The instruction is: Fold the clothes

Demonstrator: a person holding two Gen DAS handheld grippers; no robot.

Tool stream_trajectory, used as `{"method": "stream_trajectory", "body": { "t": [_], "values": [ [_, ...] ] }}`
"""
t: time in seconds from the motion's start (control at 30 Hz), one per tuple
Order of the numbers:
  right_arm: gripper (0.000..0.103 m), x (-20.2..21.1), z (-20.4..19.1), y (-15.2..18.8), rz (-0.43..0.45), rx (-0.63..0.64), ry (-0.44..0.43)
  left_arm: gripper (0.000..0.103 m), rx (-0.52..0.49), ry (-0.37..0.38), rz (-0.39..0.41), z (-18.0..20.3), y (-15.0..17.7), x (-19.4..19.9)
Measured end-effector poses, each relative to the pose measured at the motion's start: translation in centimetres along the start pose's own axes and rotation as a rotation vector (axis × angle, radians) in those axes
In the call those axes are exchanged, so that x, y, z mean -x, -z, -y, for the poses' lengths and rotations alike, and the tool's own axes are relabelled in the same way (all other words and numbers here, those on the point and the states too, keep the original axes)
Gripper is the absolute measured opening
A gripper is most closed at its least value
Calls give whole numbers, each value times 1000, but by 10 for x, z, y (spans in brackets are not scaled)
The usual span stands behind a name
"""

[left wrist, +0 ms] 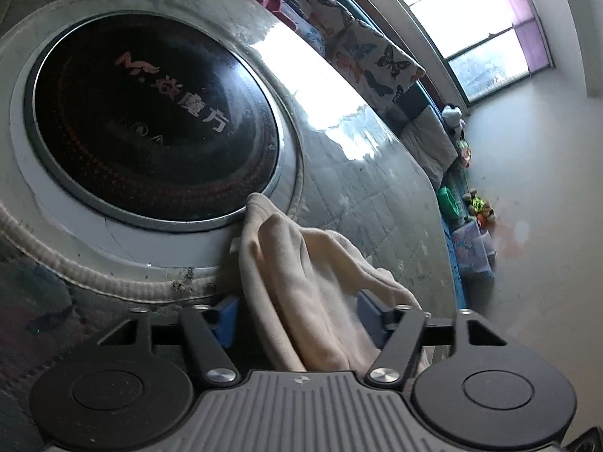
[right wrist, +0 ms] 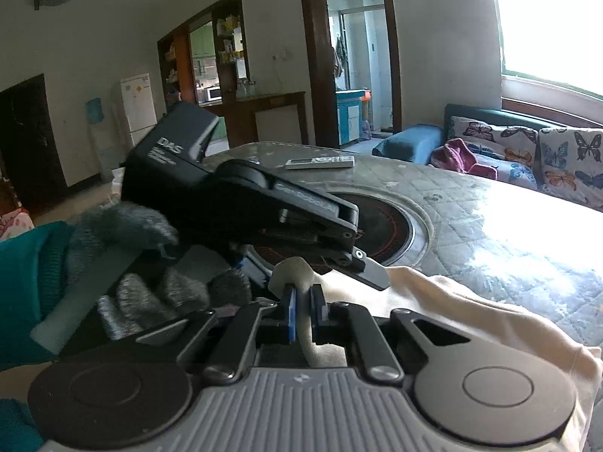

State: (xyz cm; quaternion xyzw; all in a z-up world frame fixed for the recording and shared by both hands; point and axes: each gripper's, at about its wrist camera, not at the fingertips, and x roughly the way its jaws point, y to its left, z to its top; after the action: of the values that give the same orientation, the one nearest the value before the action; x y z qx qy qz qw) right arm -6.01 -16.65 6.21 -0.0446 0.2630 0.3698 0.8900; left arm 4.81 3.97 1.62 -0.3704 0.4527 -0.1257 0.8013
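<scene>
A cream garment (left wrist: 301, 271) hangs bunched in front of my left gripper (left wrist: 297, 316). Its blue pads stand wide apart, with the cloth draped between them, so the gripper is open. In the right wrist view my right gripper (right wrist: 306, 310) is shut on a fold of the same cream garment (right wrist: 471, 320), which spreads to the right over the table. The left gripper's black body (right wrist: 241, 203), held by a grey-gloved hand (right wrist: 150, 263), is just ahead and to the left of my right gripper.
The table (right wrist: 490, 218) has a quilted grey cover and a round black cooktop (left wrist: 150, 124) set in its middle. A remote control (right wrist: 320, 162) lies at the far side. A butterfly-print sofa (right wrist: 527, 154) stands behind the table below the window.
</scene>
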Motion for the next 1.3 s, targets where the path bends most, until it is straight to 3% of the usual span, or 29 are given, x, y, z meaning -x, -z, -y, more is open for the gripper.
{"method": "stream_trajectory", "body": {
  "t": [0.1,0.17,0.33,0.4,0.5,0.67,0.9,1.07,1.13,1.3],
  "values": [
    [7,1,-2,4,-3,2,-12,24,36,4,-7,-9,0,-3],
    [8,5,0,8,2,-10,-9,19,40,2,-6,-12,0,-3],
    [11,26,20,17,26,-77,69,18,15,-2,-4,-12,1,-2],
    [13,35,36,21,28,-110,127,18,-12,-13,2,-8,4,-2],
    [24,46,66,28,19,-164,241,18,-47,-23,12,-5,7,-2],
    [29,59,114,48,0,-266,408,18,-82,-31,16,-2,9,-2],
    [36,59,163,72,-2,-424,496,18,-136,-48,17,3,11,-2],
    [35,55,178,84,21,-516,443,18,-187,-66,22,10,12,-6],
    [16,54,178,85,28,-522,423,18,-209,-76,27,14,13,-8],
    [10,67,168,83,86,-512,418,16,-252,-104,26,24,11,-11]
  ]
}}
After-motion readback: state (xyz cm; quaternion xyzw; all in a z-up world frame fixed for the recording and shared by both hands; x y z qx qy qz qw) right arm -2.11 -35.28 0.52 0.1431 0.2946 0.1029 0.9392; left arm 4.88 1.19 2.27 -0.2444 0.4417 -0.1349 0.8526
